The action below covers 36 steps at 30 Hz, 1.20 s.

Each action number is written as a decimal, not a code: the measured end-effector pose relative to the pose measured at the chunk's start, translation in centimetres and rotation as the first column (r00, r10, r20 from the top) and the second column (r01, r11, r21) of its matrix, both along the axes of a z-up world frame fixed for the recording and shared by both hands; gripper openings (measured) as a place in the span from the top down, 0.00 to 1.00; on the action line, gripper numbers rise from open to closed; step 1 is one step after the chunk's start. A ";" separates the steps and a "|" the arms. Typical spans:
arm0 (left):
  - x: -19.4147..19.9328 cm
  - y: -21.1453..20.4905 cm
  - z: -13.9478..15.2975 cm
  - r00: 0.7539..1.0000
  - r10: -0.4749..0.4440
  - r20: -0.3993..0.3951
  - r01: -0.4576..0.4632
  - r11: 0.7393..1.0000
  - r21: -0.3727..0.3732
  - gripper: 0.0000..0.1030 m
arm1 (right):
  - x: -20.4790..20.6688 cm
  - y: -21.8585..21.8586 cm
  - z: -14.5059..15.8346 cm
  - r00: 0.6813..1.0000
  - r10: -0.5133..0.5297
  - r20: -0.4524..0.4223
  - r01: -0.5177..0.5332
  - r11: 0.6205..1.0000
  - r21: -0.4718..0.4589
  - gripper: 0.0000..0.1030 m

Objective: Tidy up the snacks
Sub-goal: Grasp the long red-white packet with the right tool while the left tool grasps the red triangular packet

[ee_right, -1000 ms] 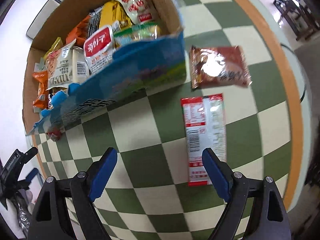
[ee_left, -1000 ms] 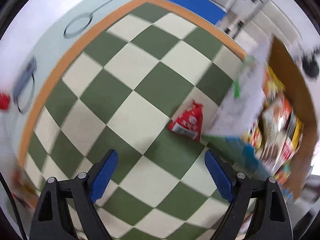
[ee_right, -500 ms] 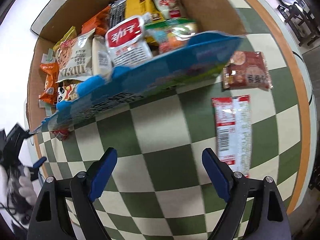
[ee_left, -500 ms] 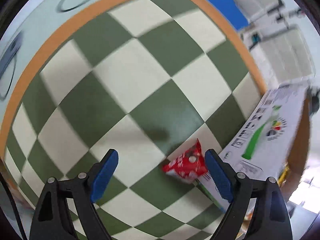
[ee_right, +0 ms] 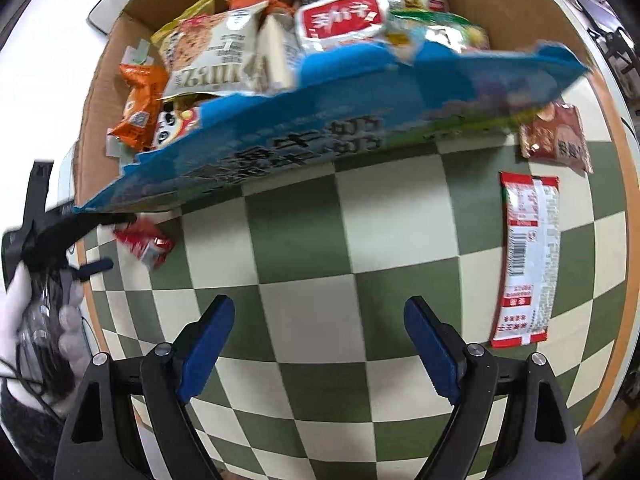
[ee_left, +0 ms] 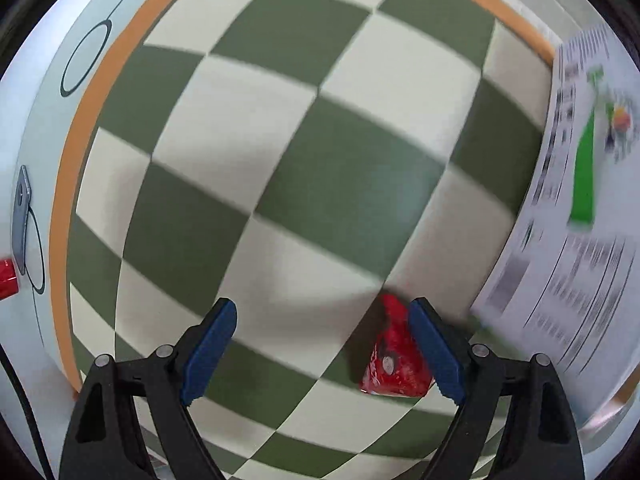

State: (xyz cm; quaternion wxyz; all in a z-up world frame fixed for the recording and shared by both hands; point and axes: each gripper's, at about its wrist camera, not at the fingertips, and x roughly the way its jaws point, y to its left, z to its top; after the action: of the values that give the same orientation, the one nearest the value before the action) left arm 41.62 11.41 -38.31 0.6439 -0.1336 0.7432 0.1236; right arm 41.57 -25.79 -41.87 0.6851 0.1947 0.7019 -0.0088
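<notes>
A small red snack packet (ee_left: 394,360) lies on the checkered cloth beside the box's white printed side (ee_left: 576,240). My left gripper (ee_left: 324,354) is open, low over the cloth, its right finger against the packet. In the right wrist view the same packet (ee_right: 144,240) lies by the box corner, with the left gripper (ee_right: 90,244) open around it. My right gripper (ee_right: 320,350) is open and empty above the cloth. A long red-and-white packet (ee_right: 526,256) and a brown packet (ee_right: 556,140) lie at the right.
The cardboard box (ee_right: 100,92) holds several snack bags; its blue flap (ee_right: 320,132) hangs over the cloth. The cloth's orange border (ee_left: 68,184) runs along the left. A red object (ee_left: 7,278) sits at the far left edge.
My left gripper has dropped and moved in, so the red packet now sits between its fingers by the right one. My right gripper has drifted left; the box looms closer.
</notes>
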 end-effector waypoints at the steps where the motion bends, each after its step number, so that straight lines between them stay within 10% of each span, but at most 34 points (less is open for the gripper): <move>1: -0.7 -0.4 -0.1 1.000 -0.012 -0.006 0.012 1.000 -0.005 0.16 | -0.2 -0.5 -0.1 1.000 -0.008 -0.003 0.008 1.000 0.001 0.14; 13: -6.9 -6.4 0.7 0.985 -0.171 -0.005 0.170 0.982 -0.081 0.16 | -2.6 -6.5 -0.8 0.995 -0.088 -0.036 0.088 0.996 -0.016 0.14; 29: -7.5 -5.0 -0.7 0.994 -0.111 -0.020 0.109 0.990 -0.091 0.16 | -3.7 -12.2 -2.7 0.976 -0.211 -0.046 0.208 0.977 -0.050 0.14; 34: -7.6 -6.3 0.4 0.994 -0.109 0.028 0.112 0.988 -0.104 0.56 | -3.5 -13.3 -3.9 0.970 -0.236 -0.065 0.232 0.971 -0.063 0.14; 36: -7.1 -7.1 1.0 0.989 -0.142 0.035 0.144 0.987 -0.067 0.58 | -3.4 -14.0 -4.6 0.965 -0.252 -0.080 0.247 0.967 -0.060 0.14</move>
State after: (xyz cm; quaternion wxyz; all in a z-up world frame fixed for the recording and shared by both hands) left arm 34.48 4.35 -37.36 0.6572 -0.1042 0.7449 0.0492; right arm 38.17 -39.76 -46.47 0.6517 0.2639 0.7007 -0.1208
